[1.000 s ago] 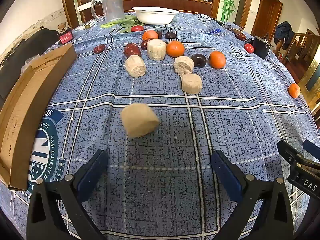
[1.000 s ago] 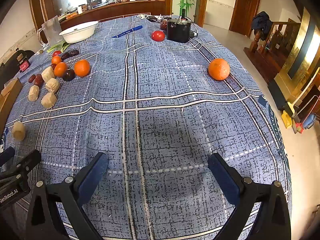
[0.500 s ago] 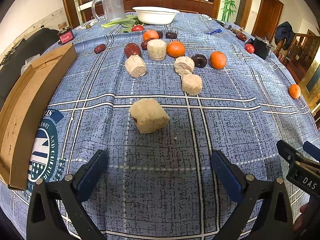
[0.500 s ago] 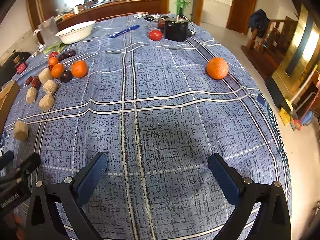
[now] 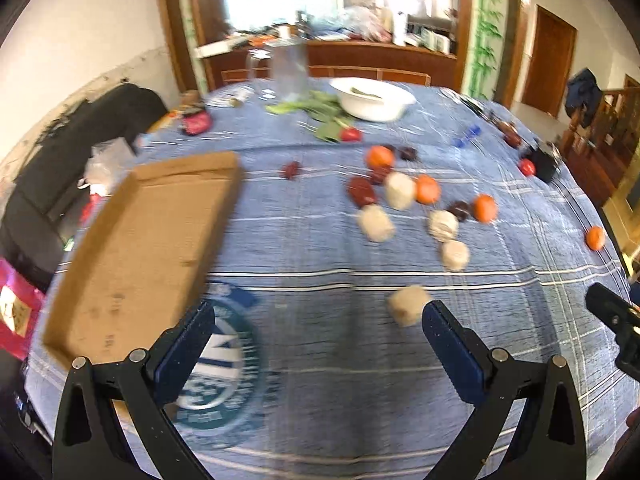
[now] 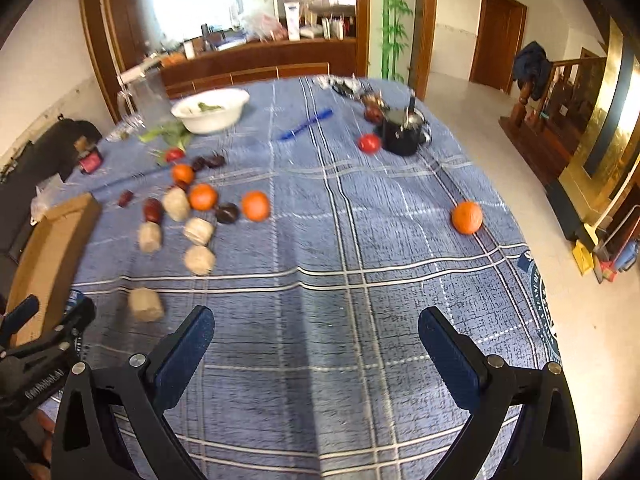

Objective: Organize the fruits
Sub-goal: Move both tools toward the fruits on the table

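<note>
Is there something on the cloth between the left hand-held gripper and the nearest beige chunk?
Nothing visible. The beige cylindrical chunk lies on bare blue checked tablecloth just ahead of the open left hand-held gripper, beside its right finger. The flat cardboard box lies off to the left.

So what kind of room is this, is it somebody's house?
Probably yes, a dining room in a home. There is a big table with a blue checked tablecloth, a wooden sideboard crowded with kitchen things behind it, and a wooden stair railing off to the right.
</note>
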